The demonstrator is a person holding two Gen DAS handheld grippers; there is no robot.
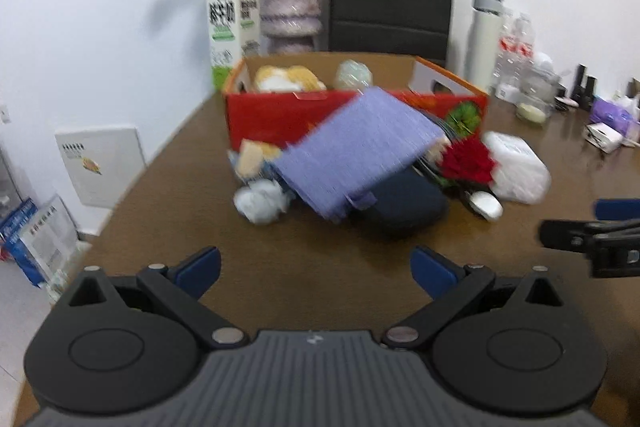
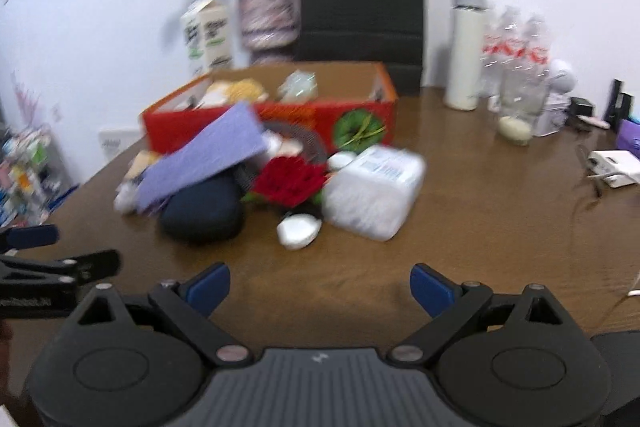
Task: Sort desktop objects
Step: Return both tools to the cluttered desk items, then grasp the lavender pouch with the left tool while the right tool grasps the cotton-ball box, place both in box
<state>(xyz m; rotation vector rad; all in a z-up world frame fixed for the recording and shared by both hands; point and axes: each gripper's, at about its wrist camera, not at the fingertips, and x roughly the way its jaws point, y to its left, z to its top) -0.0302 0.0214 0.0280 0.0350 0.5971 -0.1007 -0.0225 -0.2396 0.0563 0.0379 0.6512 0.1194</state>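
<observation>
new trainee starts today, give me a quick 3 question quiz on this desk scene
1. True or false: the purple notebook lies flat inside the red box.
2. Multiple choice: what lies under the notebook's lower end? A) the dark blue case B) the white bottle C) the milk carton
3. Fill in: both the left hand-held gripper and the right hand-held gripper are ____ and hold nothing.

Key
1. False: it leans tilted on the pile on the table, in front of the box.
2. A
3. open
</observation>
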